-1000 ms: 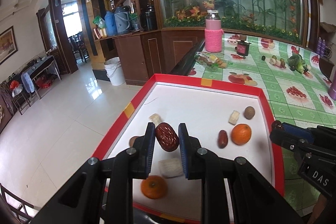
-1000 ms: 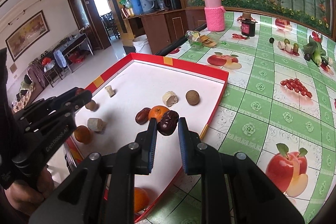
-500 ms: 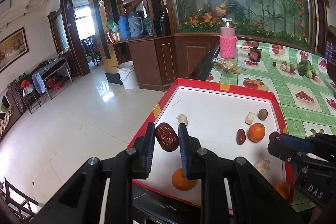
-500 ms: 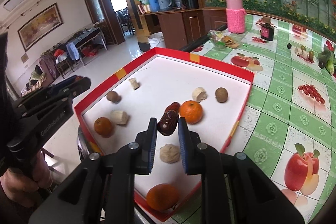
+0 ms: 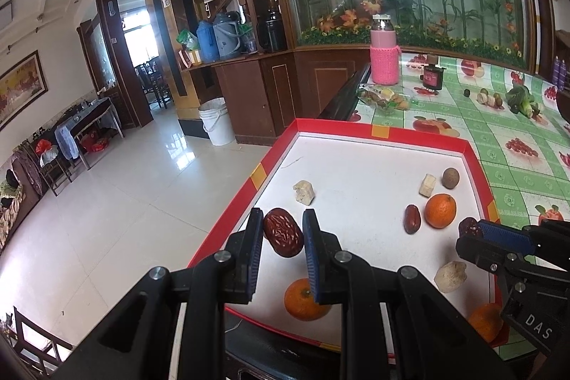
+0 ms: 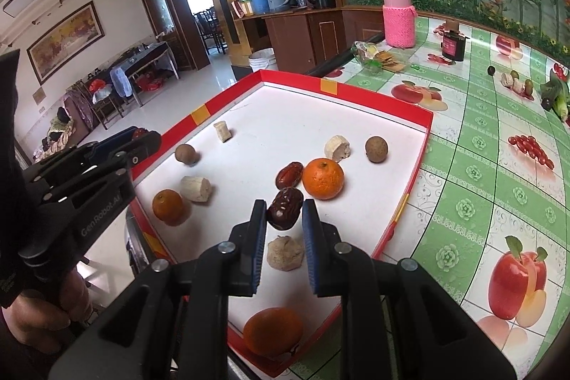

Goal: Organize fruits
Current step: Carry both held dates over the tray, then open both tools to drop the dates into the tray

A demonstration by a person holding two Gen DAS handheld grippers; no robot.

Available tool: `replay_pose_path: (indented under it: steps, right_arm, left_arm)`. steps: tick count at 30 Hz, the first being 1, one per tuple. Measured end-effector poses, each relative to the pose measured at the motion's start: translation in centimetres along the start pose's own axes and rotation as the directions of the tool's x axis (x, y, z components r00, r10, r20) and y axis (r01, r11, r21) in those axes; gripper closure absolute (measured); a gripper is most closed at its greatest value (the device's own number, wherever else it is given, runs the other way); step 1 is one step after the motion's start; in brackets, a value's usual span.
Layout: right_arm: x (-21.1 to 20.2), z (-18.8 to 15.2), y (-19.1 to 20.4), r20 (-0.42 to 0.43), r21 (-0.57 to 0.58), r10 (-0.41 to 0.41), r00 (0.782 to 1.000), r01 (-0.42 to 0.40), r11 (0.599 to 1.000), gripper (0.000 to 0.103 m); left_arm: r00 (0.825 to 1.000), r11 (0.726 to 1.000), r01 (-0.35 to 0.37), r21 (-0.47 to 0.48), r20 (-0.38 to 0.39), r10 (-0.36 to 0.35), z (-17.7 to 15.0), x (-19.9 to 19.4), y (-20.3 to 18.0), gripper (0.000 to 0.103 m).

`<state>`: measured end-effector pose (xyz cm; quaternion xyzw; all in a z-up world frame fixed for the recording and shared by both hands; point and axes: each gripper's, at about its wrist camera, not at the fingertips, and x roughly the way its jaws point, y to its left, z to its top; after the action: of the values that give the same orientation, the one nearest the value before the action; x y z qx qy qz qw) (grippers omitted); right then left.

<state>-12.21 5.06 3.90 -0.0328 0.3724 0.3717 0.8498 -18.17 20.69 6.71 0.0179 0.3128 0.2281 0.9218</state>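
Observation:
My left gripper (image 5: 281,234) is shut on a wrinkled red date (image 5: 283,232) and holds it over the left edge of the red-rimmed white tray (image 5: 377,130). My right gripper (image 6: 284,213) is shut on a darker date (image 6: 285,208) above the tray's near right part (image 6: 413,194). On the tray lie a third date (image 6: 289,174), three oranges (image 6: 322,178) (image 6: 168,206) (image 6: 273,331), two brown round fruits (image 6: 376,149) (image 6: 185,154) and several pale chunks (image 6: 337,147). The right gripper also shows at the right of the left wrist view (image 5: 475,232).
The tray sits at the corner of a table with a green fruit-print cloth (image 6: 506,166). A pink-sleeved jar (image 6: 398,16), a dark jar (image 6: 453,46), a snack bag (image 6: 374,56) and vegetables (image 6: 555,95) stand farther back. Open tiled floor (image 5: 124,202) lies left of the table.
Both grippers, each still holding its date, have pulled back and risen from the tray. The left one has drifted left toward the tray's edge.

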Motion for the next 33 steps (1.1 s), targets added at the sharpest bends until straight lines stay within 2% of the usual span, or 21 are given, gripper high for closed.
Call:
replay_pose_path:
  steps: [22, 24, 26, 28, 30, 33]
  right_arm:
    - [2.5, -0.2, -1.6, -0.096, 0.051, -0.043, 0.994, 0.048, 0.998, 0.08]
    - [2.5, -0.2, -1.8, -0.103, 0.052, -0.049, 0.994, 0.054, 0.997, 0.08]
    - [2.5, -0.2, -1.8, -0.108, 0.051, -0.048, 0.993, 0.054, 0.997, 0.079]
    - [2.2, -0.2, -1.8, -0.106, 0.049, -0.049, 0.993, 0.055, 0.997, 0.074]
    - [1.8, -0.1, -1.9, -0.093, 0.051, -0.047, 0.995, 0.052, 0.997, 0.059]
    - [0.4, 0.3, -1.9, -0.039, 0.05, -0.045, 0.998, 0.047, 0.998, 0.055]
  left_arm:
    - [0.996, 1.0, 0.004, 0.019, -0.092, -0.002, -1.4, 2.0, -0.3, 0.081]
    - [0.996, 1.0, -0.006, 0.023, -0.09, 0.008, -1.4, 1.9, -0.4, 0.074]
    - [0.996, 1.0, -0.011, 0.017, -0.084, 0.012, -1.2, 1.7, -0.2, 0.051]
    - [0.997, 1.0, -0.016, 0.01, -0.074, 0.016, -1.1, 1.3, -0.2, 0.038]
    - [0.998, 1.0, -0.017, 0.009, -0.063, 0.017, -0.9, 1.0, -0.2, 0.036]
    - [0.999, 1.0, -0.014, 0.007, -0.045, 0.015, -0.5, 0.4, -0.3, 0.025]
